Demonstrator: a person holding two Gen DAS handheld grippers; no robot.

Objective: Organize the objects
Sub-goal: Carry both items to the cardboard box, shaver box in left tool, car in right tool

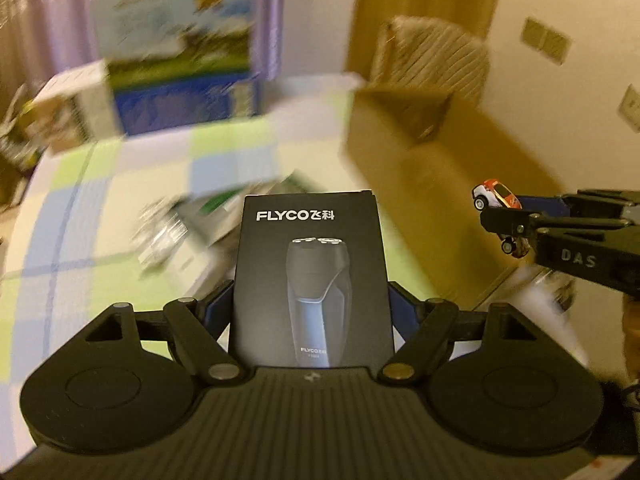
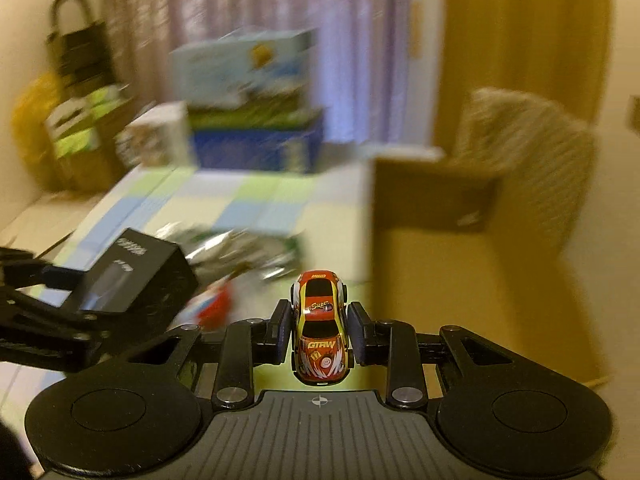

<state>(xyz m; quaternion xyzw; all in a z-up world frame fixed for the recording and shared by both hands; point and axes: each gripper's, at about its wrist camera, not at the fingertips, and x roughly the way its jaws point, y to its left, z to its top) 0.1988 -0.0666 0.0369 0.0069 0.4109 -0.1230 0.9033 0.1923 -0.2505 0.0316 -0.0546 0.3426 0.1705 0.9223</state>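
The black shaver box (image 1: 310, 280) is clamped in the left gripper's (image 1: 310, 312) jaws, the toy car (image 2: 320, 328) in the right gripper's (image 2: 320, 334) jaws; both are held above the bench (image 1: 100, 200). Neither is placed yet, and blurred packets (image 1: 172, 228) remain mid-bench, so sorting looks unfinished.
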